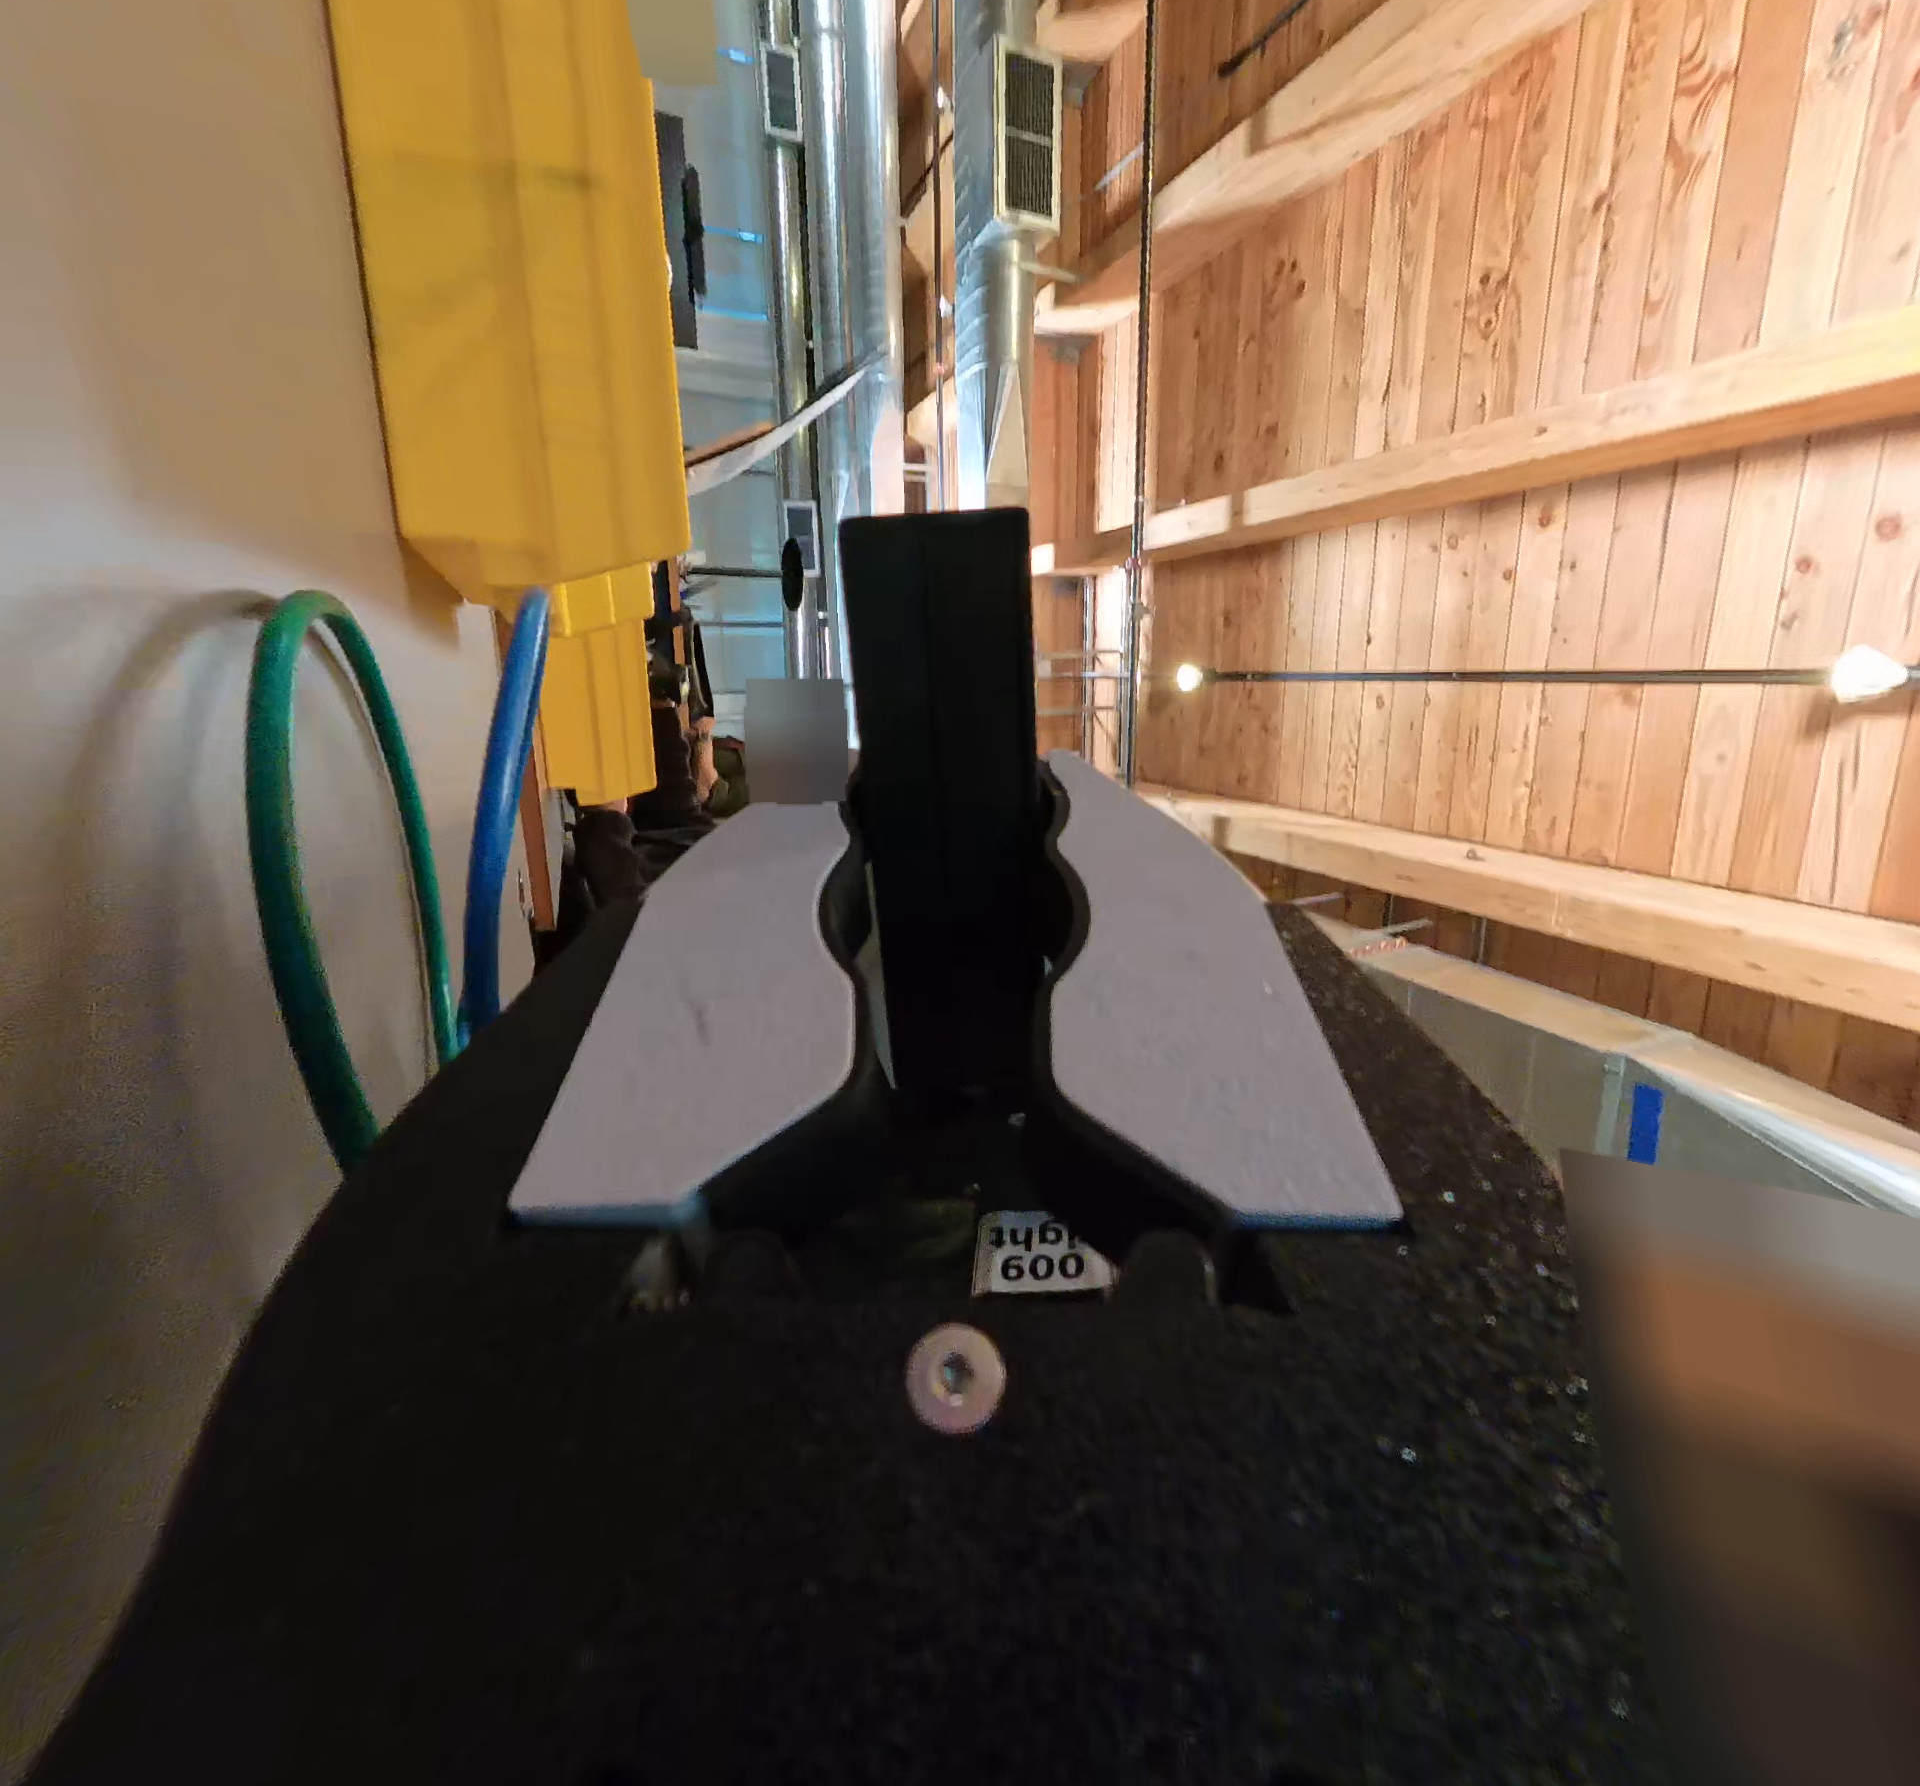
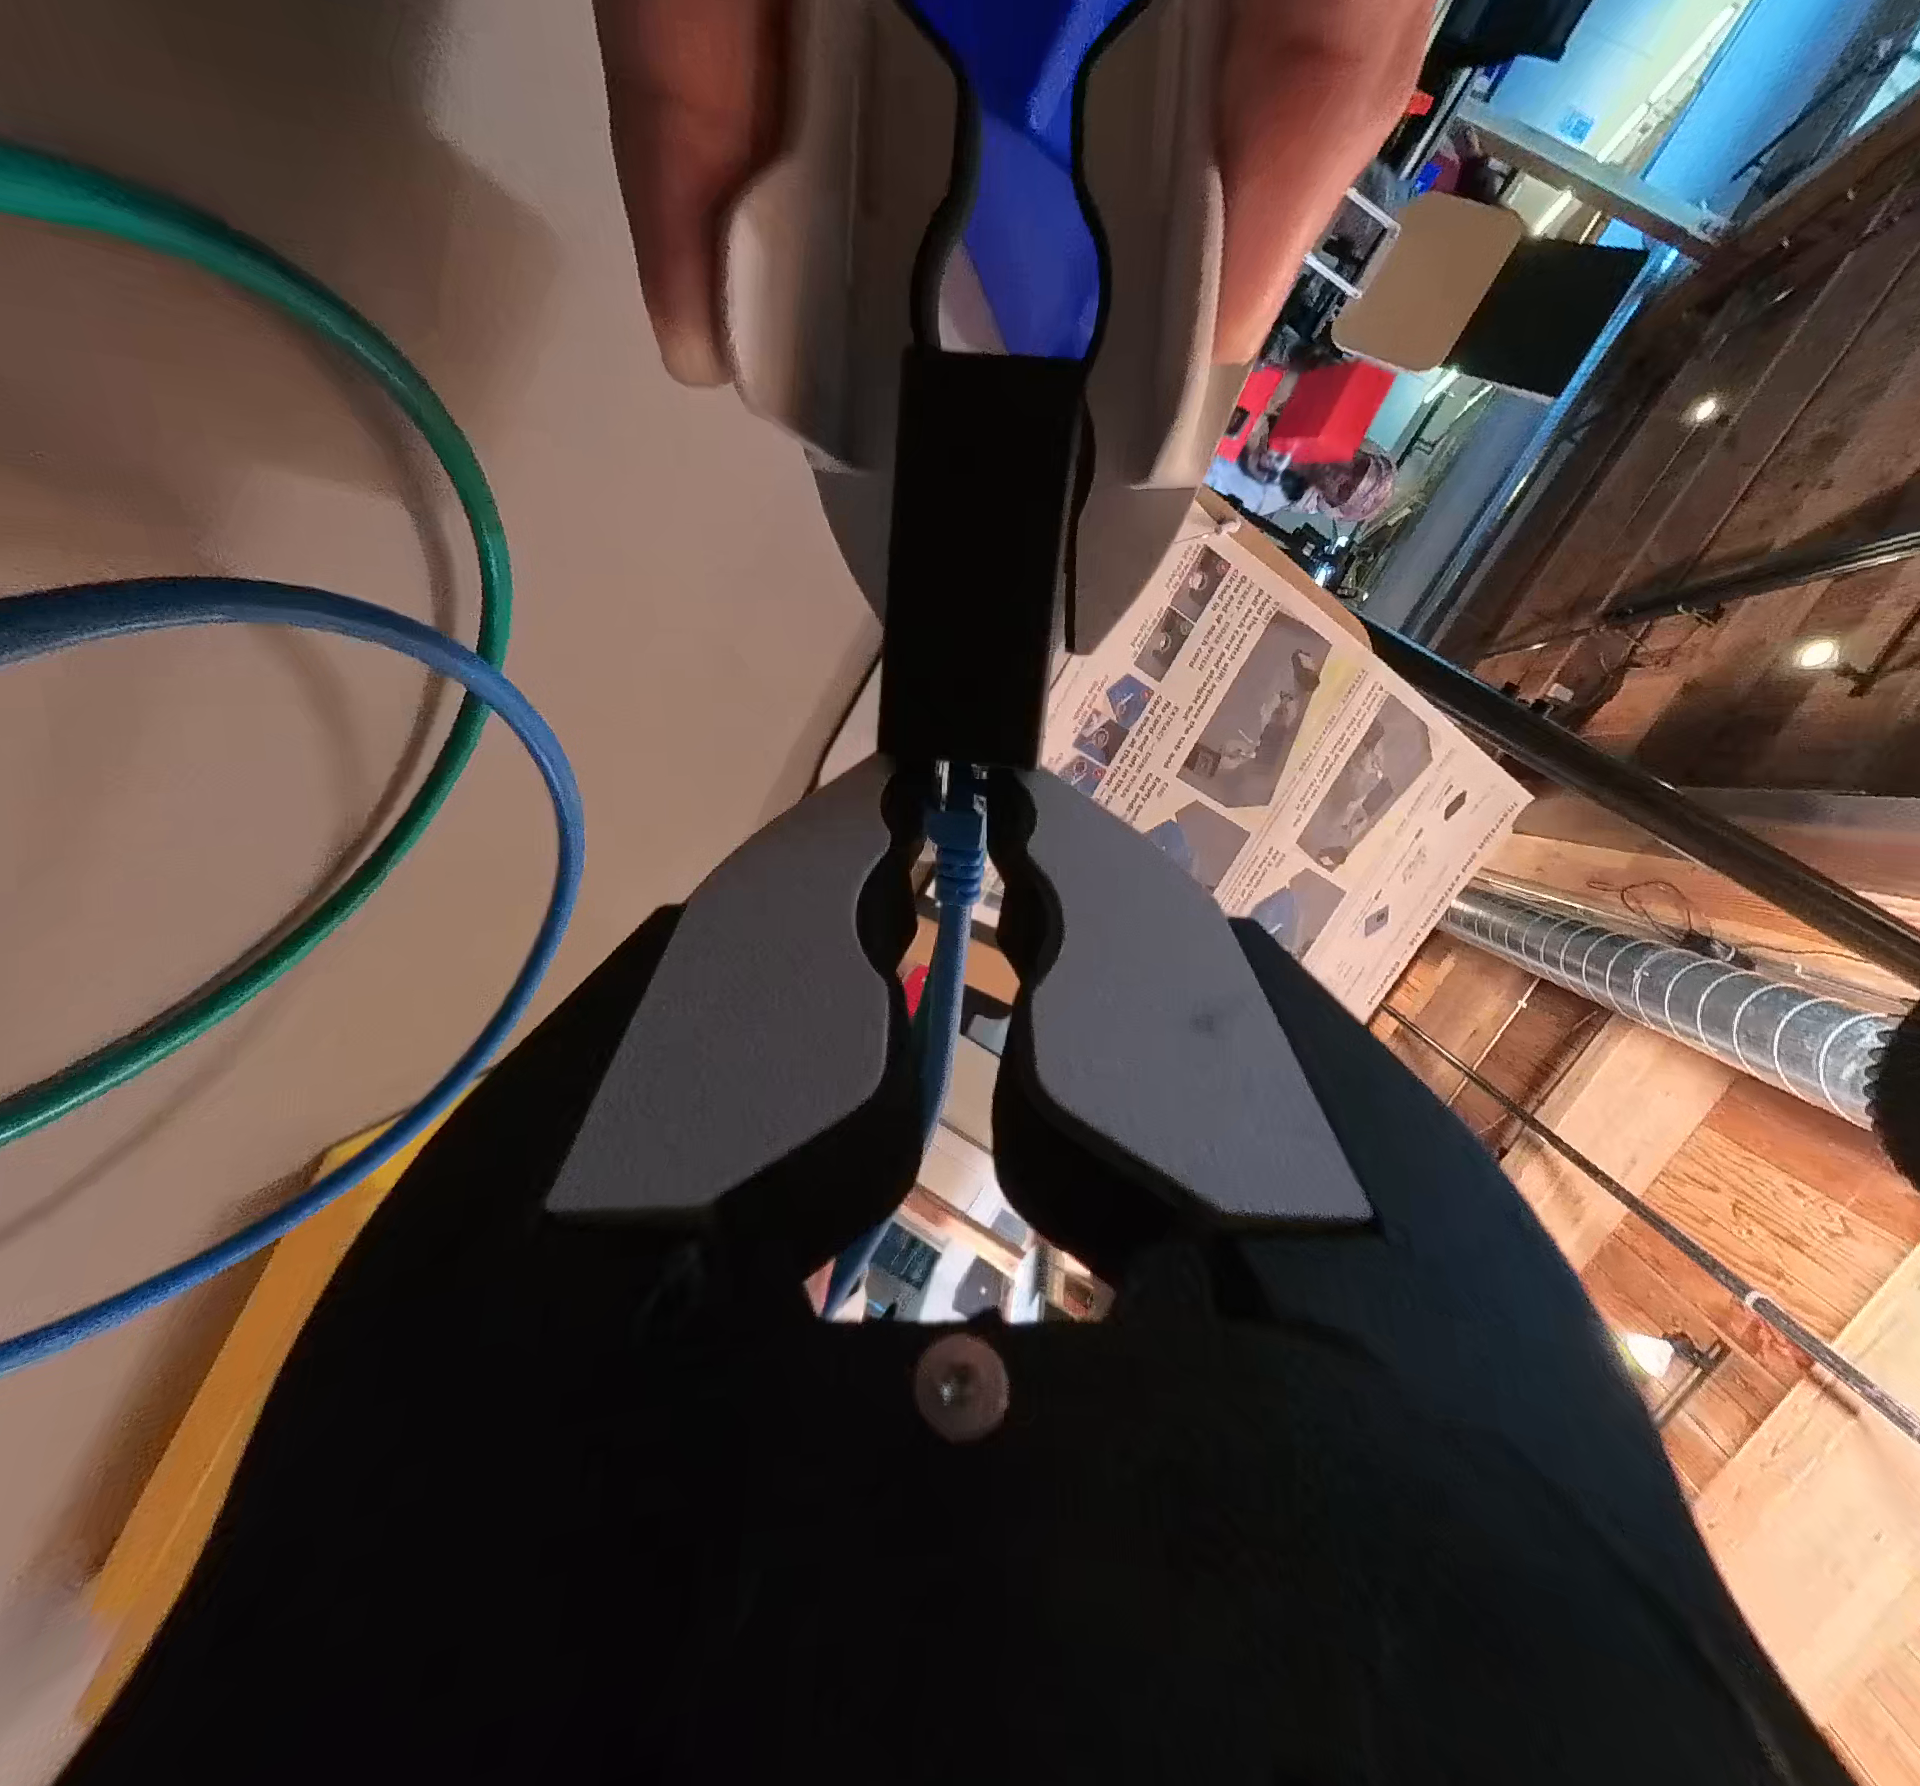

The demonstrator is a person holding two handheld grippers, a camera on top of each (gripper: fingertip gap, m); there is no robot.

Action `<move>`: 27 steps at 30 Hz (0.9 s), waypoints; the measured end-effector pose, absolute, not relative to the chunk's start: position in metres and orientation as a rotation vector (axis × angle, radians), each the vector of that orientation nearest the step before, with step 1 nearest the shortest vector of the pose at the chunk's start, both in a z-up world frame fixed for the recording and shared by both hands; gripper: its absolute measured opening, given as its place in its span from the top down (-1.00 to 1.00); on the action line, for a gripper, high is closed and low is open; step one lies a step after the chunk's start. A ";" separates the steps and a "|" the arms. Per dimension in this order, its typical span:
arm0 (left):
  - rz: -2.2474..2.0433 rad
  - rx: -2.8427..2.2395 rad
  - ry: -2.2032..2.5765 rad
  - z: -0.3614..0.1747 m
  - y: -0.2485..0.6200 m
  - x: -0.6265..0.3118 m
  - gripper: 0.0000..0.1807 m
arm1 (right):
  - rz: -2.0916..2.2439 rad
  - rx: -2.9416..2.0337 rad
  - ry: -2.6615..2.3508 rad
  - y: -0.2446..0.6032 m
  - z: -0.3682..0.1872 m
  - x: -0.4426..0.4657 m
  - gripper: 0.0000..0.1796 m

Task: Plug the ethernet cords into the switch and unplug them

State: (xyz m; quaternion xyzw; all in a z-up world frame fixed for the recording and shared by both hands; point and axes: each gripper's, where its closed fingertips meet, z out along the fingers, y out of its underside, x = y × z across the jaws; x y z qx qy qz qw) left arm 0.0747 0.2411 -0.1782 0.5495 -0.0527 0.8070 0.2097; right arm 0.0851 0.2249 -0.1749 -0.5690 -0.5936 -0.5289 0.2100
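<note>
Pale desk (image 2: 260, 406) fills the left of both wrist views, with timber-clad walls (image 1: 1507, 386) and shiny round ducts (image 1: 987, 178) behind, the whole room appearing turned on its side. Yellow board edges (image 1: 499, 230) lie along the desk, and a printed instruction sheet (image 2: 1278, 780) lies past the right gripper.

Two ethernet cords show: a green cord (image 2: 416, 386) and a blue cord (image 2: 540, 780), each looping across the desk. One black switch (image 2: 977, 573), a slim block, hangs between the two grippers, its long axis running along the line of both sets of fingers.

The left gripper (image 1: 940, 801) has its jaws closed tight on the switch (image 1: 935, 749), which sticks out straight ahead past the fingertips. In the right wrist view, that gripper (image 2: 997, 365) is seen from the far end, with a person's hand (image 2: 696, 126) wrapped round it.

The right gripper (image 2: 956, 801) has its jaws nearly closed, pinching the blue cord's plug (image 2: 958, 827). The plug points forward, its tip at the switch's near face; whether it is seated I cannot tell. The cord trails back between the fingers.
</note>
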 end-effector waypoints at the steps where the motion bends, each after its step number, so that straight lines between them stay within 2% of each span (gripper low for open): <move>1: 2.234 1.530 -0.164 -0.179 0.239 0.076 0.69 | -1.469 -1.592 -1.647 0.223 -0.175 0.086 0.85; 16: 2.133 1.564 -0.233 -0.189 0.225 0.077 0.69 | -1.486 -1.651 -1.620 0.215 -0.185 0.097 0.86; 27: 2.153 1.546 -0.092 -0.184 0.233 0.077 0.70 | -1.449 -1.647 -1.636 0.223 -0.180 0.098 0.86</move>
